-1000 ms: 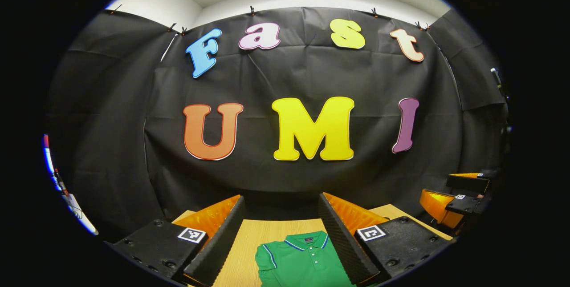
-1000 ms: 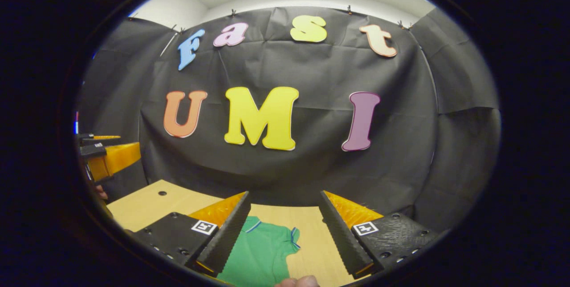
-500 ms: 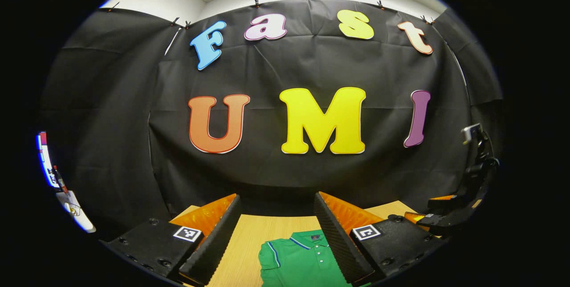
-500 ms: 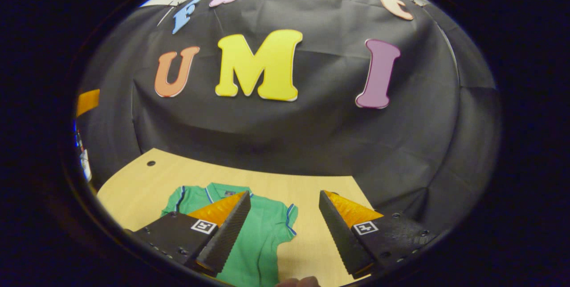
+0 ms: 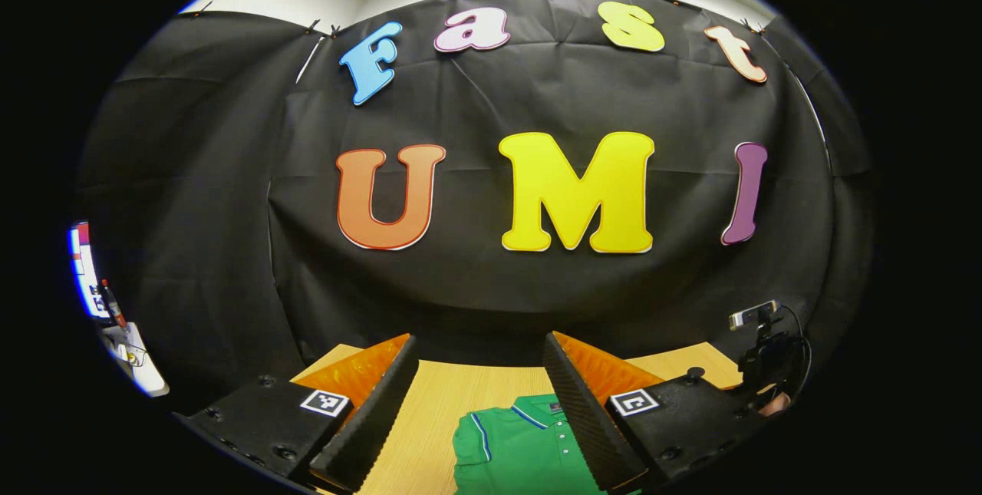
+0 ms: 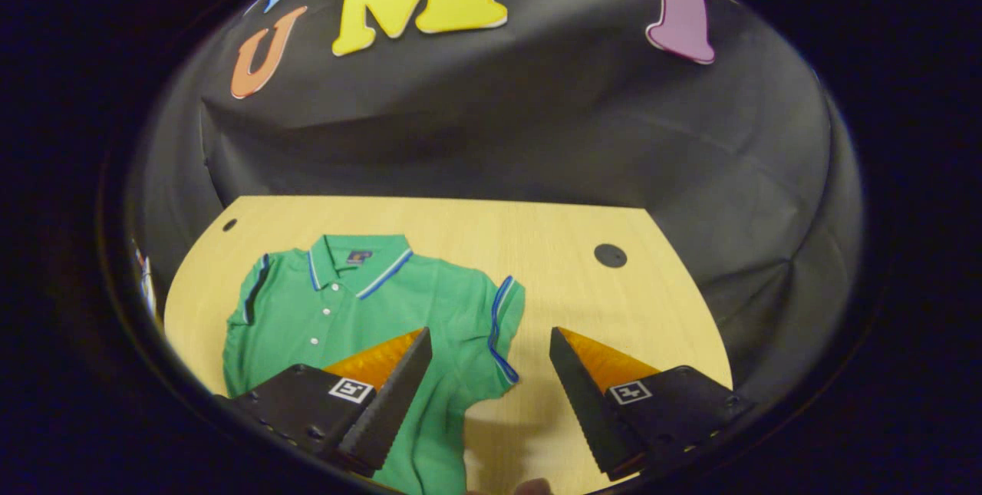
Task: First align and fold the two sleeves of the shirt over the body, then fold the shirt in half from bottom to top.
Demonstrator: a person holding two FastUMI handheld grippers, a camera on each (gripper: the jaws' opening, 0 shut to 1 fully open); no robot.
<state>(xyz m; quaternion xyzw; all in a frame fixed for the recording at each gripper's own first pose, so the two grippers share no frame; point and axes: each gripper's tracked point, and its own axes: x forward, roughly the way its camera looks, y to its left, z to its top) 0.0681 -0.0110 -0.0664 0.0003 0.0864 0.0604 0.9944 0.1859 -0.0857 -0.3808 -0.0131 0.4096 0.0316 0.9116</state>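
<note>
- The green shirt [image 6: 360, 303] lay flat on the wooden table [image 6: 583, 295], collar toward the black cloth wall, both short sleeves spread out.
- The right gripper [image 6: 491, 372] hung above the shirt, fingers wide apart and holding nothing; one finger was over the shirt's body, the other over bare table beside the blue-trimmed sleeve [image 6: 502, 326].
- The left gripper [image 5: 479, 391] hovered on the near side of the shirt's collar [image 5: 537, 410], fingers spread too, gripping nothing.
</note>
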